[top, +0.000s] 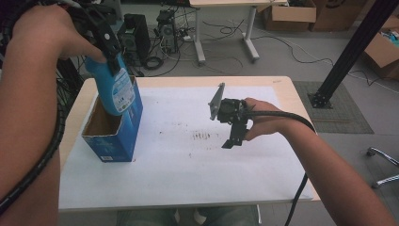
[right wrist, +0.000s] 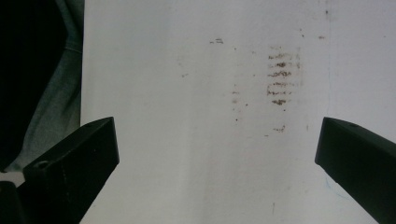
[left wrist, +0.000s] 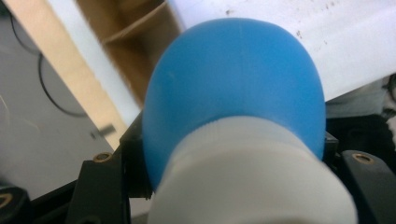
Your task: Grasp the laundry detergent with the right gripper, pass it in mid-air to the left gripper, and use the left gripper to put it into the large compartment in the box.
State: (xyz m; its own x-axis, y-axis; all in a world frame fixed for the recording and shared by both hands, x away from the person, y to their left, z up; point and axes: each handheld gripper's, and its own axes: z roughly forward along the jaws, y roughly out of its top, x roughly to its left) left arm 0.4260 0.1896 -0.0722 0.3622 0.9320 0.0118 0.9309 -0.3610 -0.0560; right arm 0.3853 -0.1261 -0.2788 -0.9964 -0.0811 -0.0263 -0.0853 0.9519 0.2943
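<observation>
Left gripper view: blue bottle (left wrist: 233,88) hides most of the box (left wrist: 135,42).

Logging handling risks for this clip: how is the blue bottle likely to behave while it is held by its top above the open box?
The blue bottle looks like rigid plastic, so it probably won't flex. Gripped near its white cap by the left claw, it hangs tilted and may swing. Its smooth rounded shoulder could slip, and the base might catch the blue box rim.

Looks like a lab or workshop — beyond the left gripper (top: 110,47), computer towers (top: 134,35) and loose cables (top: 226,30) on grey floor; past the right gripper (top: 234,139), cardboard boxes (top: 289,14) and a black metal frame post (top: 353,47).
</observation>
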